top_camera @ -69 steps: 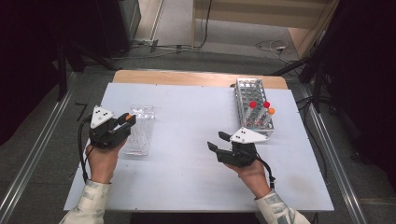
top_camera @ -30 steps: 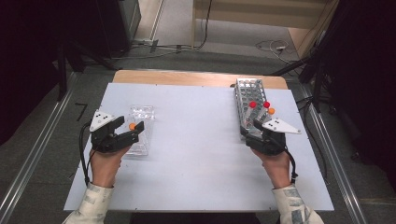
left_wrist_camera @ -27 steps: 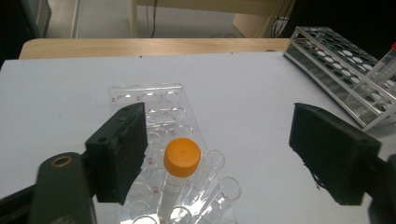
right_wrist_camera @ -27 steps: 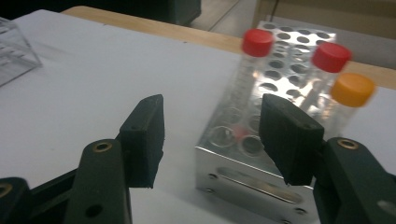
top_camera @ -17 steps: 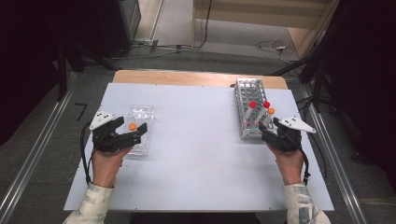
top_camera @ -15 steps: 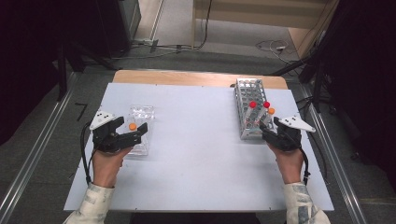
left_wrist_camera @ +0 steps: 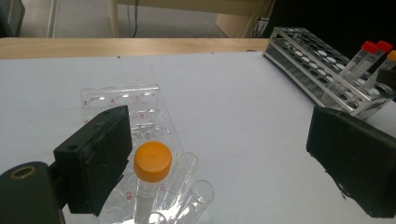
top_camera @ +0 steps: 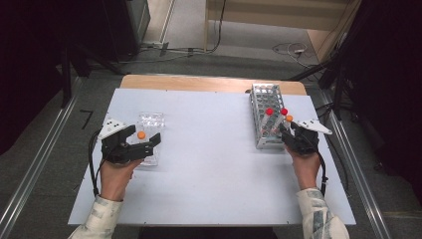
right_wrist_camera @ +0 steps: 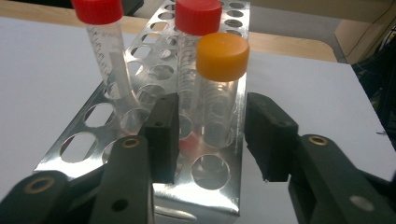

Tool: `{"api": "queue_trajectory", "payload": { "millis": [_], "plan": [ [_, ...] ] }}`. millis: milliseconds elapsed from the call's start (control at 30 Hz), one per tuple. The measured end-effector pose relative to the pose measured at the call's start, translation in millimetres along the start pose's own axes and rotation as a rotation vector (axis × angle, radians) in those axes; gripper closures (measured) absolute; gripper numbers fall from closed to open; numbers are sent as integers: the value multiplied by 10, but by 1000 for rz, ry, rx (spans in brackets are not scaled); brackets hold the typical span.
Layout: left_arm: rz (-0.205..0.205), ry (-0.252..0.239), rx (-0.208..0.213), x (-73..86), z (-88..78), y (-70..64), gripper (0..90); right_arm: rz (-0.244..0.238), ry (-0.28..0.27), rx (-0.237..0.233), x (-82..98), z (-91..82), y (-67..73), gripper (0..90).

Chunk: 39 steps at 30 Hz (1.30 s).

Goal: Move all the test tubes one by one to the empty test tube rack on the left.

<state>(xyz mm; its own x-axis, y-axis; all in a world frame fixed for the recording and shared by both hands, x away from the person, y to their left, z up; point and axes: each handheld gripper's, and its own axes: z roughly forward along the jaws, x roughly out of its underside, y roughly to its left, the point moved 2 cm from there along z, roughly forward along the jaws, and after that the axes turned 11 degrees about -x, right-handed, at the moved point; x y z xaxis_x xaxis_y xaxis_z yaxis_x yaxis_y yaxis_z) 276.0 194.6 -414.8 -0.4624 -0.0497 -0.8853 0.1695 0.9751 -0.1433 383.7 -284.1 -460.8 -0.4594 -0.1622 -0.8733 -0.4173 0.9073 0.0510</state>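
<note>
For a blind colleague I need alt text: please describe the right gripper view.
The right gripper has its two black jaws on either side of an orange-capped tube standing in a metal rack, with small gaps still visible. The jaws have just been closing. Two red-capped tubes stand in the rack behind it, on a white table.

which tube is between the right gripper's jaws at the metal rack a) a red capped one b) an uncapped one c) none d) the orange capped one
d: in the right gripper view the orange-capped tube stands in the metal rack between the jaws of the right gripper, which have just been closing with a gap still showing on each side; the red-capped tubes stand farther back.
</note>
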Motion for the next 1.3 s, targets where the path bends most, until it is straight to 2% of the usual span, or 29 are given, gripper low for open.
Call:
{"api": "queue_trajectory", "payload": {
  "millis": [167, 367, 467, 600, 800, 1033, 1300],
  "plan": [
    [4, 10, 7, 5, 5, -3, 73, 2, -7, -2, -4, 40, -53, 644],
    [4, 7, 9, 1, 1, -17, 73, 6, -6, -15, 1, 70, -73, 705],
    [3, 8, 6, 4, 5, -23, 72, 6, -13, -15, -12, 51, -75, 708],
    [5, 11, 4, 6, 7, -29, 72, 1, -39, -14, -74, -19, -71, 708],
    [17, 13, -3, 10, 12, -39, 72, -1, -109, -22, -225, -205, -61, 710],
    [15, 8, -8, 3, -2, -42, 73, -11, -162, -41, -346, -393, 10, 710],
    [16, 3, -7, -1, -19, -58, 73, -31, -139, -95, -339, -505, 175, 710]
  ]
}}
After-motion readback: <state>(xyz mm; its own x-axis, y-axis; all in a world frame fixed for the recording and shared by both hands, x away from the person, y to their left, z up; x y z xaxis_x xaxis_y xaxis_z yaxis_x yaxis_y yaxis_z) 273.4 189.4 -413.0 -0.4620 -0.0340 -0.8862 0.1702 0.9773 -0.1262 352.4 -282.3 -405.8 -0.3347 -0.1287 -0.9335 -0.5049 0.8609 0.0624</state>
